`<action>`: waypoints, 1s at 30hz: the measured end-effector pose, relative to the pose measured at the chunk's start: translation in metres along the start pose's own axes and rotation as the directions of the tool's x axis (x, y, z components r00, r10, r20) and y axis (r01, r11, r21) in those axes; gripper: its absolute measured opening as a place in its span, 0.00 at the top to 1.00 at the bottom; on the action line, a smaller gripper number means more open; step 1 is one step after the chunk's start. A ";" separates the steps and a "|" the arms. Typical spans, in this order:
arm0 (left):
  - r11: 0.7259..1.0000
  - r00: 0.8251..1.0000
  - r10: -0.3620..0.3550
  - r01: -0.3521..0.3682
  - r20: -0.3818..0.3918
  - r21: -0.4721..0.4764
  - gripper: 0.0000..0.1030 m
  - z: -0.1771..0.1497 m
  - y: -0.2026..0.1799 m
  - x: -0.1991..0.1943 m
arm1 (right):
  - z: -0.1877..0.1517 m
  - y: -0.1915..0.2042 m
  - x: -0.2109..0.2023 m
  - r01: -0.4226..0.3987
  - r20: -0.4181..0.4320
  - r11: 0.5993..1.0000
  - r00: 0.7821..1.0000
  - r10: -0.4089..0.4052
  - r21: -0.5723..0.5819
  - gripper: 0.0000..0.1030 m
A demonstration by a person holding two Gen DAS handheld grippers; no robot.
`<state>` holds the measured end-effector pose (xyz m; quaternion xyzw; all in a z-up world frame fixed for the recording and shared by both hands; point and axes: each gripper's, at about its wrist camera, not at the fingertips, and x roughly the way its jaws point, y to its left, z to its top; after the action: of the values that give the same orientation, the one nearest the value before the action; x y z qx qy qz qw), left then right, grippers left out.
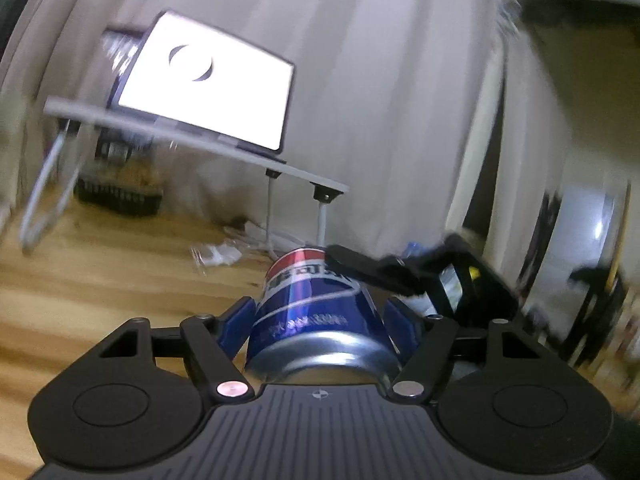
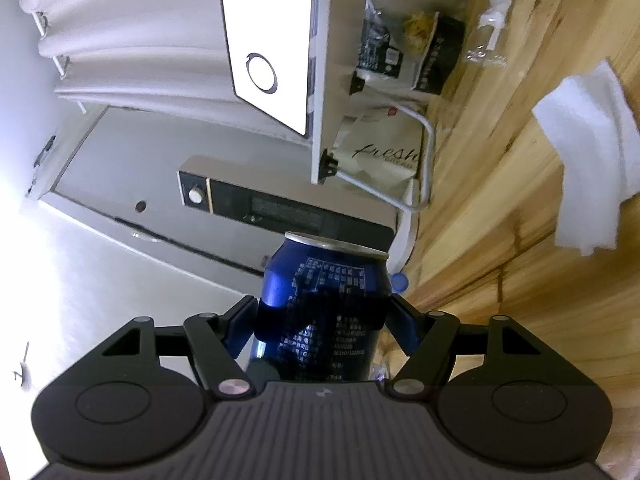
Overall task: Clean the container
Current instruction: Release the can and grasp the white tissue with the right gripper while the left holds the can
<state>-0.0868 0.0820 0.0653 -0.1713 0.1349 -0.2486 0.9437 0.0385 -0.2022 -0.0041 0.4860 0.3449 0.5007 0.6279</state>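
Observation:
A blue drink can with a red and white band lies between the blue pads of my left gripper, which is shut on it, its silver end toward the camera. The right gripper's black finger reaches onto the can from the right. In the right wrist view the same blue can, with small white print and a silver rim, sits between the pads of my right gripper, which is shut on it. Both hold the can above the wooden floor.
A small white folding table carries a lit tablet in front of white curtains. Bags and packets lie under the table. A white tissue and a clear wrapper lie on the floor. A white appliance stands nearby.

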 end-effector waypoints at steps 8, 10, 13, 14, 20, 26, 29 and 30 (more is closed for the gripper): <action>0.998 0.998 0.069 -0.069 -0.009 0.014 0.34 -0.006 0.010 0.007 | 0.003 0.004 -0.001 0.043 -0.013 0.999 0.999 -0.043 -0.029 0.27; 0.977 0.984 0.179 -0.174 -0.028 0.122 0.34 -0.010 0.008 0.017 | 0.009 0.013 -0.007 0.117 0.012 0.987 0.993 -0.117 -0.110 0.24; 0.934 0.958 0.279 -0.255 -0.067 0.250 0.34 -0.021 0.005 0.033 | 0.024 0.035 -0.015 0.402 0.127 0.857 0.916 -0.382 -0.323 0.26; 0.923 0.952 0.297 -0.267 -0.073 0.276 0.34 -0.024 0.004 0.037 | 0.028 0.041 -0.012 0.513 0.174 0.760 0.856 -0.487 -0.399 0.28; 0.907 0.947 0.308 -0.262 -0.096 0.329 0.34 -0.038 -0.001 0.048 | 0.038 0.036 0.030 0.716 0.333 0.277 0.585 -0.740 -0.641 0.30; 0.888 0.947 0.311 -0.257 -0.087 0.380 0.33 -0.044 -0.010 0.050 | 0.030 0.009 0.067 0.651 0.309 0.118 0.503 -0.807 -0.750 0.49; 0.885 0.943 0.317 -0.255 -0.101 0.390 0.33 -0.044 -0.011 0.054 | 0.024 0.007 0.065 0.592 0.275 0.142 0.557 -0.784 -0.794 0.72; 0.887 0.942 0.318 -0.257 -0.105 0.384 0.33 -0.044 -0.010 0.054 | 0.024 0.007 0.066 0.586 0.277 0.136 0.559 -0.782 -0.799 0.78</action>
<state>-0.0604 0.0345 0.0207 0.0502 0.1879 -0.1398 0.9709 0.0758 -0.1450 0.0131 -0.1433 0.3090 0.2992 0.8913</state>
